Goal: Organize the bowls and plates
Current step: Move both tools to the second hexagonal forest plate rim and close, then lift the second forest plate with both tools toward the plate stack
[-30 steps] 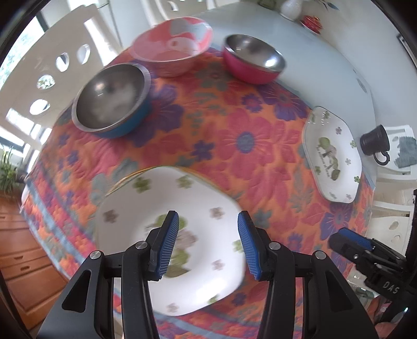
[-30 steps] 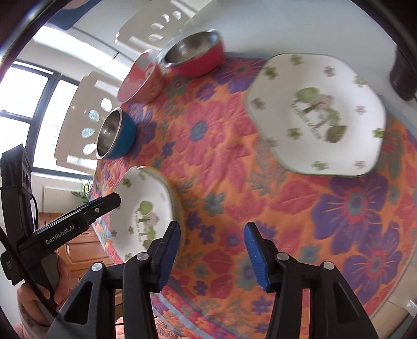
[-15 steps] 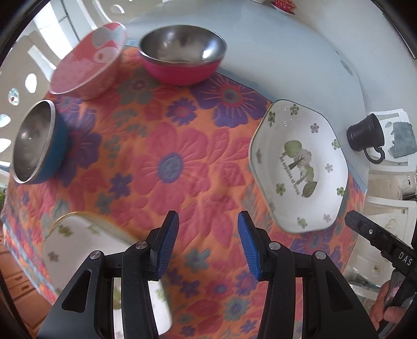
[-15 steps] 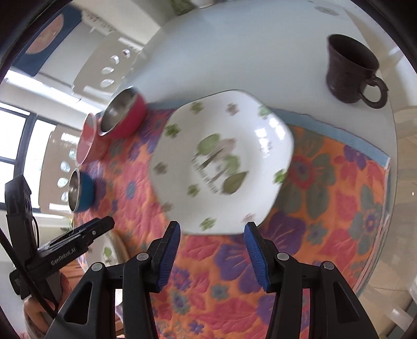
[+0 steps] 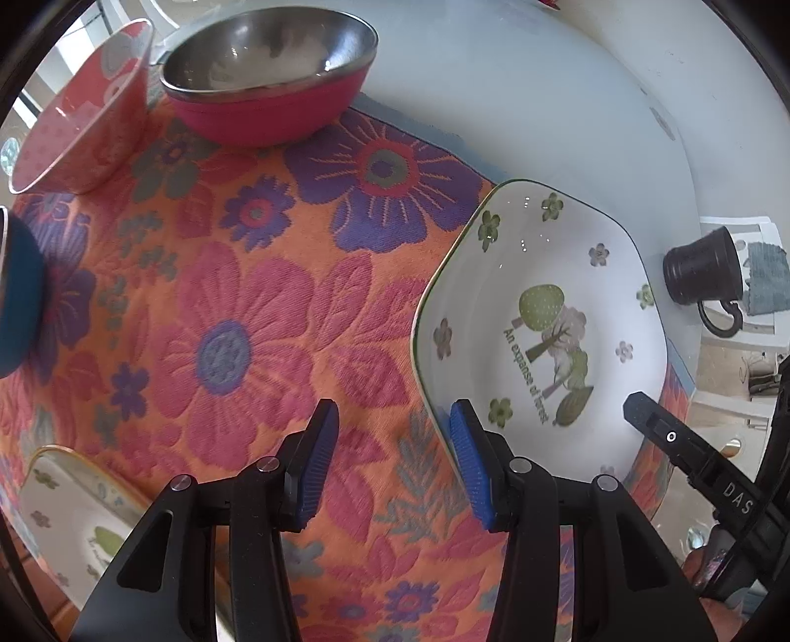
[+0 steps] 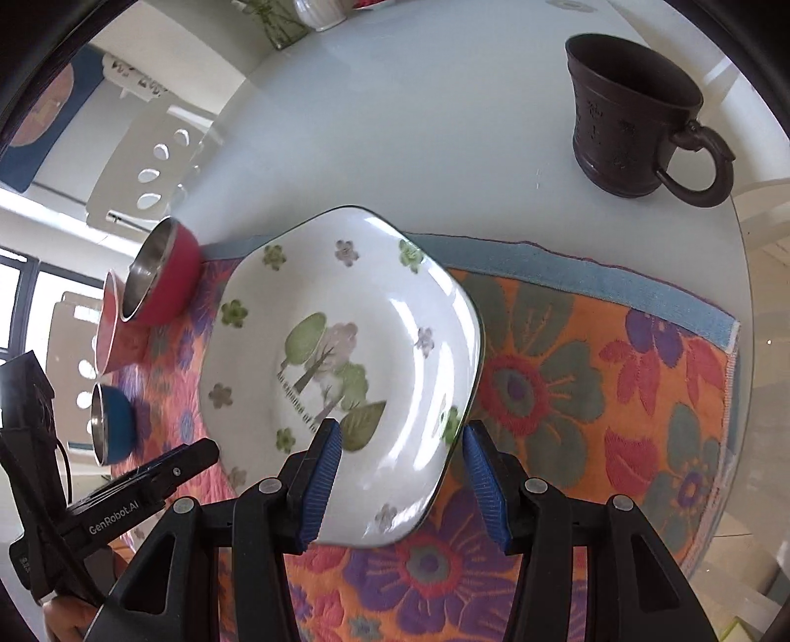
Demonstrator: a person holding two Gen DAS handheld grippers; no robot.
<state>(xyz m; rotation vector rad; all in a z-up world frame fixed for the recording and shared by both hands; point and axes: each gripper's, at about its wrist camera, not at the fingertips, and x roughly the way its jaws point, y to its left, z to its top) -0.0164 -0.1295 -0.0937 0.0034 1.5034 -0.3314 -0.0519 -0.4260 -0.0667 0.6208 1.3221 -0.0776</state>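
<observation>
A white hexagonal plate with a tree picture [image 5: 543,316] [image 6: 340,355] lies on the floral mat near the table's right side. My right gripper [image 6: 400,474] is open over the plate's near edge, with its rim between the jaws. My left gripper [image 5: 390,464] is open and empty, just left of this plate's rim. A second matching plate [image 5: 74,513] lies at the mat's near left corner. A red steel-lined bowl [image 5: 266,74] [image 6: 163,276], a pink patterned bowl [image 5: 79,108] [image 6: 111,331] and a blue steel-lined bowl [image 5: 15,296] [image 6: 111,424] stand at the mat's far and left sides.
A dark mug [image 6: 637,113] [image 5: 701,266] stands on the bare white table [image 6: 395,123] beyond the mat's blue edge. White chairs [image 6: 158,163] stand behind the table. A vase with greenery [image 6: 316,12] is at the far edge.
Both grippers have moved right, from the near-left plate toward the right-hand tree plate. The right gripper now straddles its near rim; the left now sits beside it.
</observation>
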